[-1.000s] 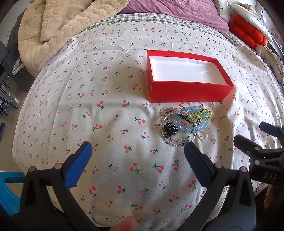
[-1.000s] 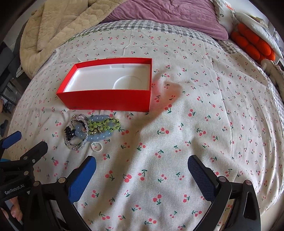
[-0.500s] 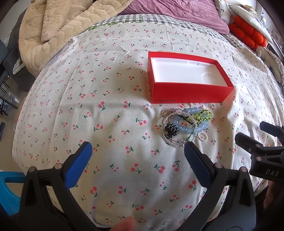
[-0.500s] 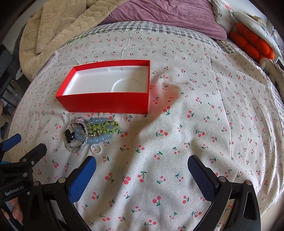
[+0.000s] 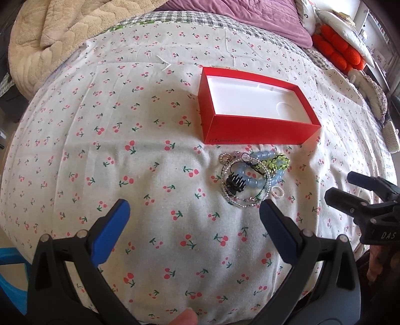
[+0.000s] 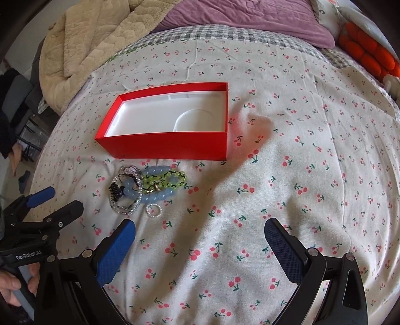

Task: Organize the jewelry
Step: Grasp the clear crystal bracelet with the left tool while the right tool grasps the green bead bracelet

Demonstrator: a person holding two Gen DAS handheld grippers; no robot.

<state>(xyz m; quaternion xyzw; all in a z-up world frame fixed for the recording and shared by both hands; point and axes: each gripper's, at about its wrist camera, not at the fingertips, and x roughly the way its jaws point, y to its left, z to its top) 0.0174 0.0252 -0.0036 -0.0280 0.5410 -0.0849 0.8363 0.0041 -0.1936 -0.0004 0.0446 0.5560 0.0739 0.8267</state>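
A: Jewelry pile (image 5: 252, 178) where?
B: On cherry-print sheet (image 5: 125, 125), just in front of red box (image 5: 255, 132).
A: Tongs?
B: Left gripper (image 5: 193, 212) & right gripper (image 6: 200, 232) both spread wide, nothing held. Beige blanket (image 6: 87, 45), purple pillow (image 6: 237, 17) at the far end.

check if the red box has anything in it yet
Empty: the red box shows only its bare white liner, and the jewelry lies heaped outside it.

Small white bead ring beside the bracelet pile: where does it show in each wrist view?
Left wrist: small white bead ring lies right of centre, at the pile's right edge.
Right wrist: the ring lies left of centre, below the pile.
Shared landmark: the open red cardboard box, just beyond the pile in both.
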